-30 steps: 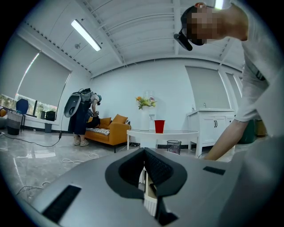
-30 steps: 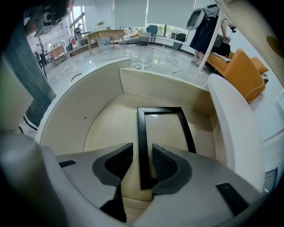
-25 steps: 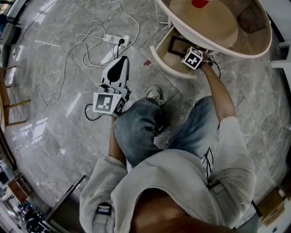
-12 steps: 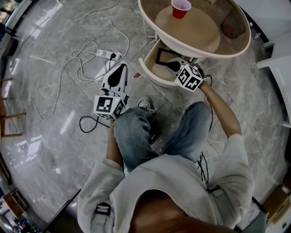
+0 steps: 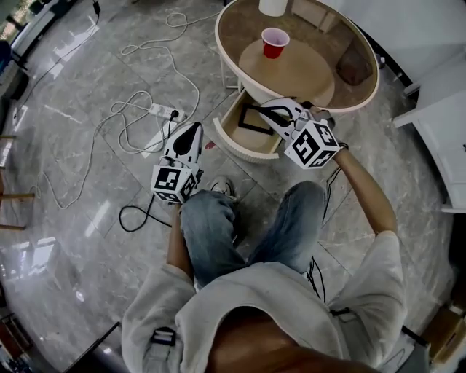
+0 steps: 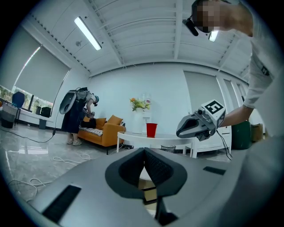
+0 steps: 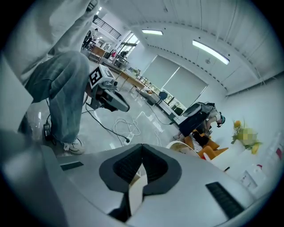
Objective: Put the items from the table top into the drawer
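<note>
The round table (image 5: 233, 29) carries a red cup (image 5: 274, 41), a white thing (image 5: 273, 6) at its far edge and a dark brown thing (image 5: 354, 67). Below its rim the drawer (image 5: 237, 142) stands open with a black-framed flat item (image 5: 251, 119) inside. My right gripper (image 5: 263, 109) hovers above the drawer by the table's edge. Its jaws have just closed and are shut with nothing between them (image 7: 142, 153). My left gripper (image 5: 191, 130) hangs over the floor left of the drawer, shut and empty (image 6: 144, 155).
A power strip (image 5: 164, 111) with looping cables lies on the marble floor to the left. My knees (image 5: 211, 218) are just below both grippers. White furniture (image 5: 437, 95) stands at the right. An orange sofa (image 6: 100, 131) and another person (image 6: 77, 111) show in the distance.
My right gripper has risen out of the drawer to the height of the table's edge. The left gripper has hardly moved. More of the table top has come into the head view.
</note>
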`<state>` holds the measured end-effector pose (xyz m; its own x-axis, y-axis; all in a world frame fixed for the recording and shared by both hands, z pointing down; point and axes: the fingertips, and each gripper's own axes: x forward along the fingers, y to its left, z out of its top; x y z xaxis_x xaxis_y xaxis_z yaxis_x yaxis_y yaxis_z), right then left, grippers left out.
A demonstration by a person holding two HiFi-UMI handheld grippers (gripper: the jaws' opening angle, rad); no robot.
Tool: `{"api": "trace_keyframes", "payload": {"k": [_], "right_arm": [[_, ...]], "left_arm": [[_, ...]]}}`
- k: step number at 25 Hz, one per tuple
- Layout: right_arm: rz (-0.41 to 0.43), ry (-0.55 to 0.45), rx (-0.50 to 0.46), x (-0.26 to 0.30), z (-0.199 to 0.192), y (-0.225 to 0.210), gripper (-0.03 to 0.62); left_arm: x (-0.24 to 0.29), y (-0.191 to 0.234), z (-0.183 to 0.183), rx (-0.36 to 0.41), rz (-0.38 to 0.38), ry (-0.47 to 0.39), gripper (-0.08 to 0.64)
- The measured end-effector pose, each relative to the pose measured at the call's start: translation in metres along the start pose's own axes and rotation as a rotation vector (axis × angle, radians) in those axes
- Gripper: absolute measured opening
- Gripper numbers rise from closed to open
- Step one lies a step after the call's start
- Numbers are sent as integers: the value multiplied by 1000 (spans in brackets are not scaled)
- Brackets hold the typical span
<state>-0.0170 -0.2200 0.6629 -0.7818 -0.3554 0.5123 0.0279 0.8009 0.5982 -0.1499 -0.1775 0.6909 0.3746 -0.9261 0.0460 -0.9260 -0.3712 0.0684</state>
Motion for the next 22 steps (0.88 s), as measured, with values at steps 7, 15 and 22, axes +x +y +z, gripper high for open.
{"api": "trace_keyframes", "payload": {"k": [7,15,22], "right_arm": [[-99,135,-103,-19,-31,-68,25],[-179,262,-197,-11,-50,-142,26],[-179,336,-211,8,-63,-169,132]], "left_arm": [[2,-4,2,2,-5,-2,15],[0,-4,1,-1,0,1,15],[-2,3,-1,-12,6,-10,15]]}}
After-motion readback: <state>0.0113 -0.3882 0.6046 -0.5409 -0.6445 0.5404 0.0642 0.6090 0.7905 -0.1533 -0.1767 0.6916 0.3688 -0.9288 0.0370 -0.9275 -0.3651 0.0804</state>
